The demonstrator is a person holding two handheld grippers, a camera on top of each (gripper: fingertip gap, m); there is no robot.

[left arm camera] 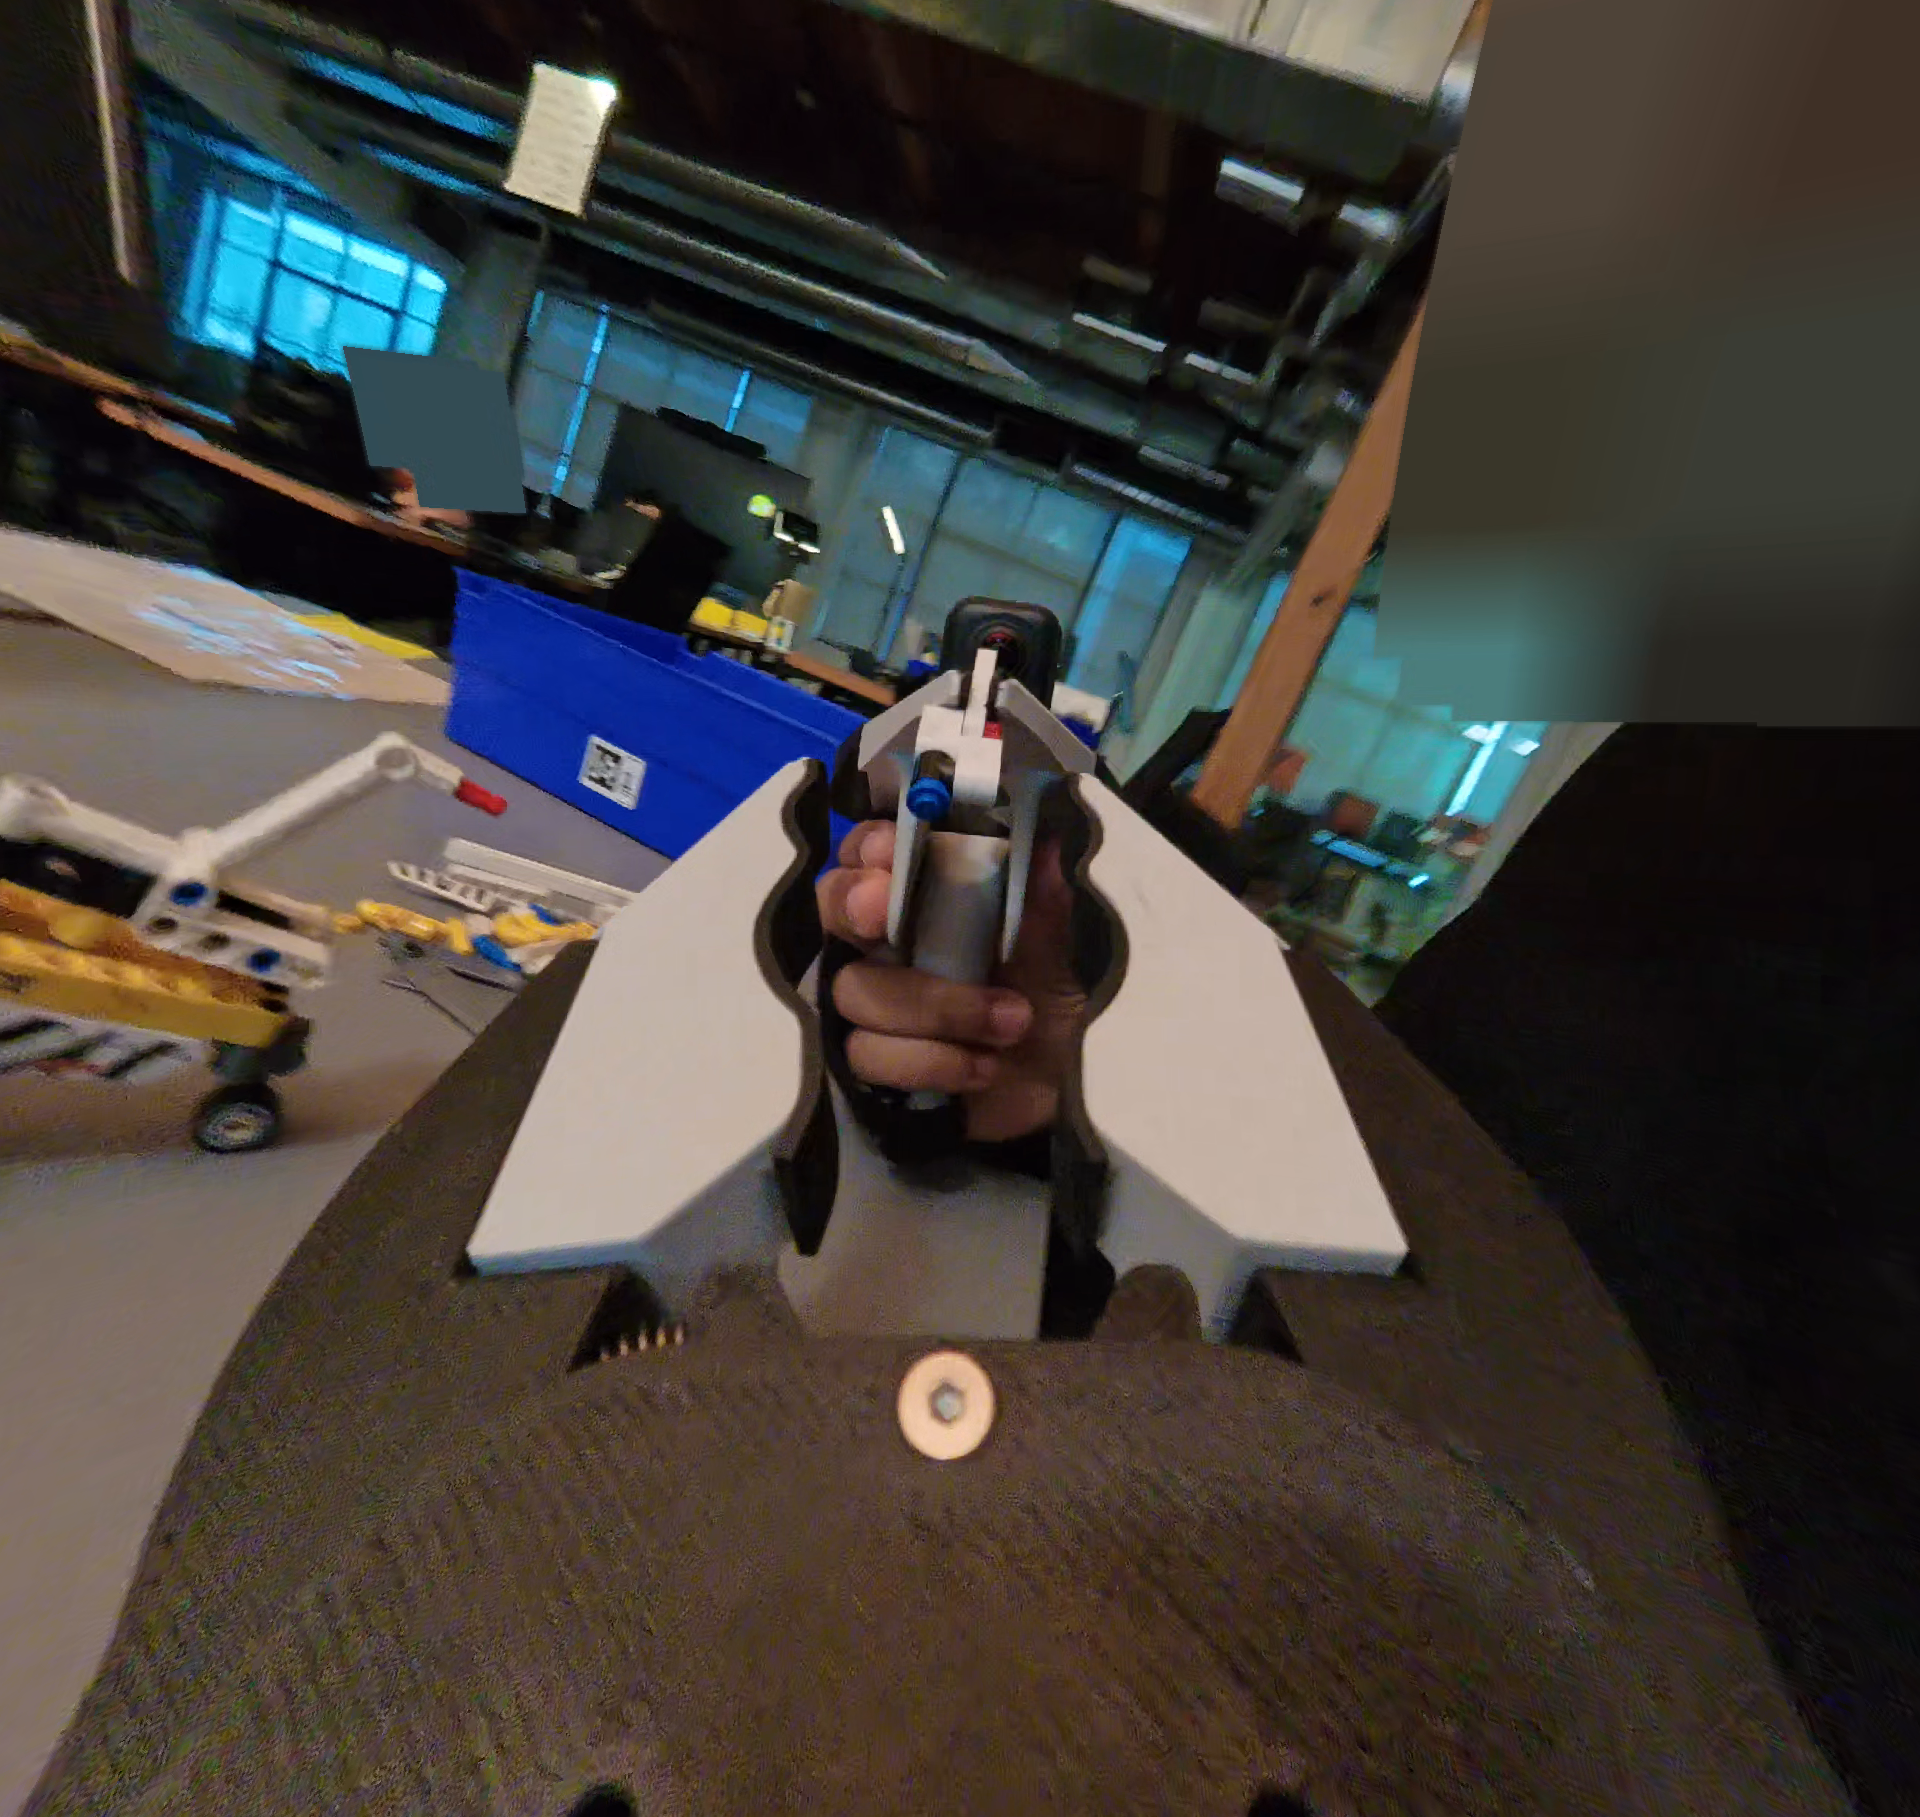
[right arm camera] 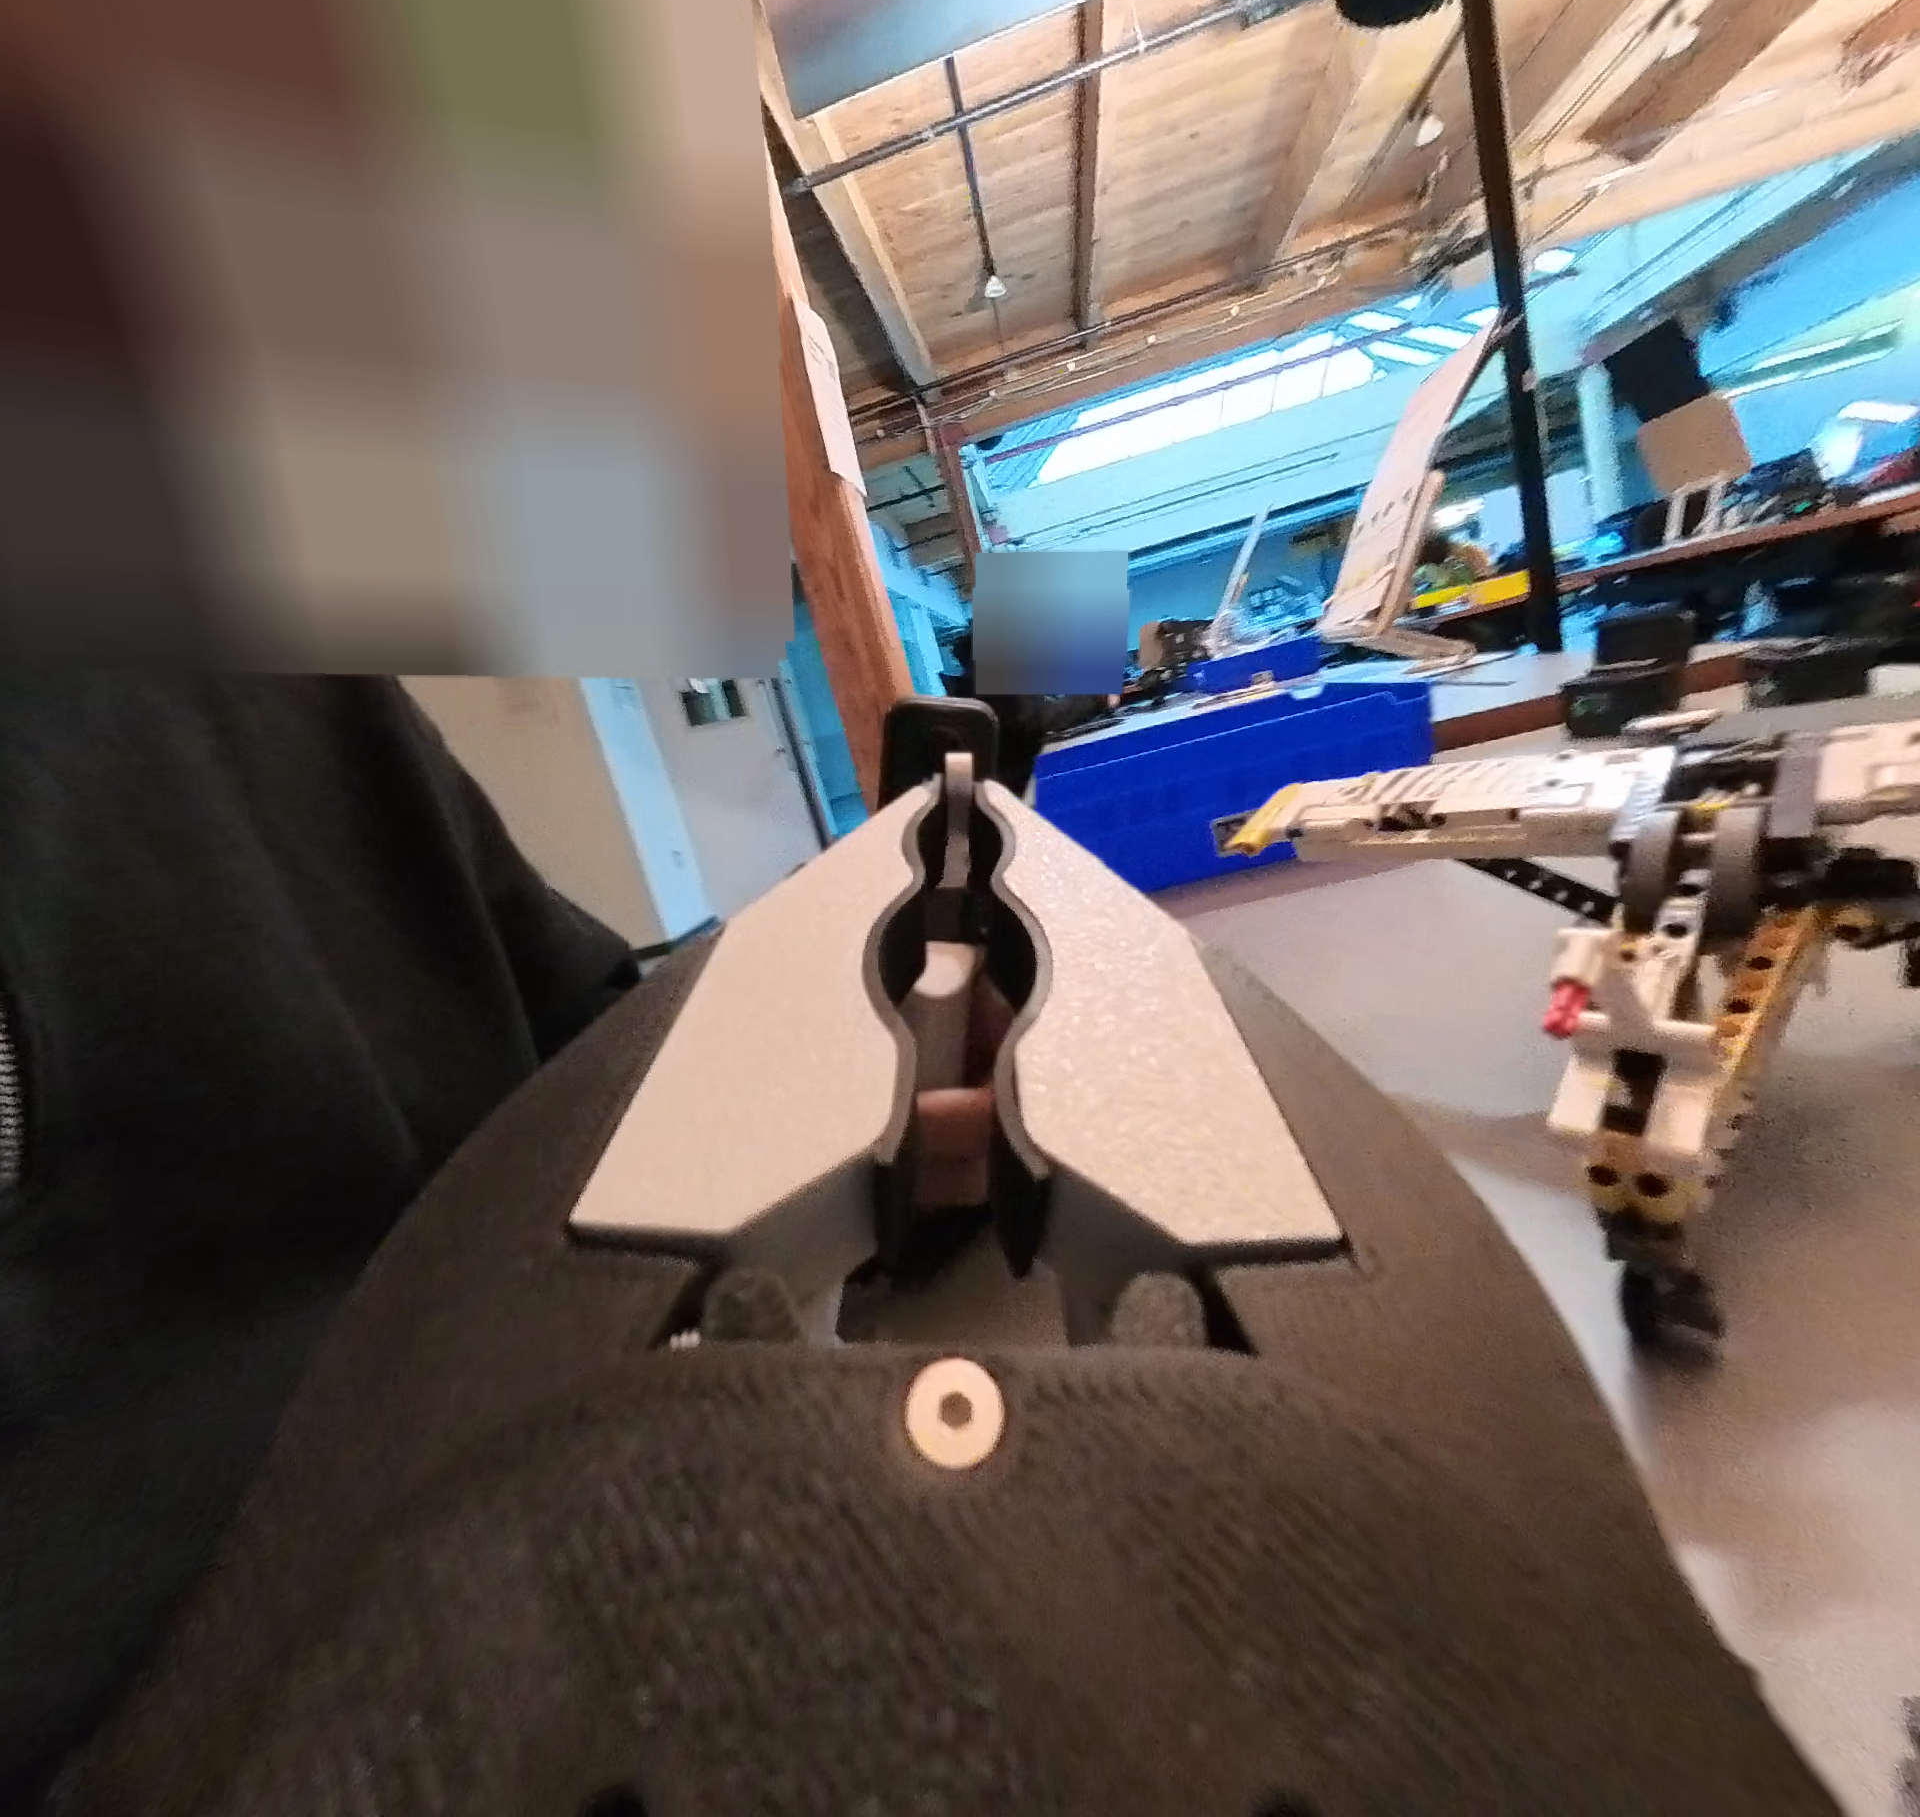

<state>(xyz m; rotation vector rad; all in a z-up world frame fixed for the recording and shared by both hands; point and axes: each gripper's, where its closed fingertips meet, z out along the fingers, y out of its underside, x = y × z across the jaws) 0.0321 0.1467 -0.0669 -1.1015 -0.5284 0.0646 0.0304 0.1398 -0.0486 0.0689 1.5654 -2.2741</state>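
A: What has the right gripper (right arm camera: 961,811) got?
B: Its fingers are clamped on a thin white toy-brick piece (left arm camera: 971,728), a blue pin (left arm camera: 923,797) sticking out of its side.

A: And the left gripper (left arm camera: 951,801)?
B: Fingers apart, to either side of the right gripper's tip and that piece, not pressing on it. A hand (left arm camera: 935,998) shows beyond.

A: On the bench (left arm camera: 343,1248)?
B: A white and yellow brick crane (right arm camera: 1662,936), loose bricks (left arm camera: 478,926) near it, a blue bin (left arm camera: 623,697) farther off.
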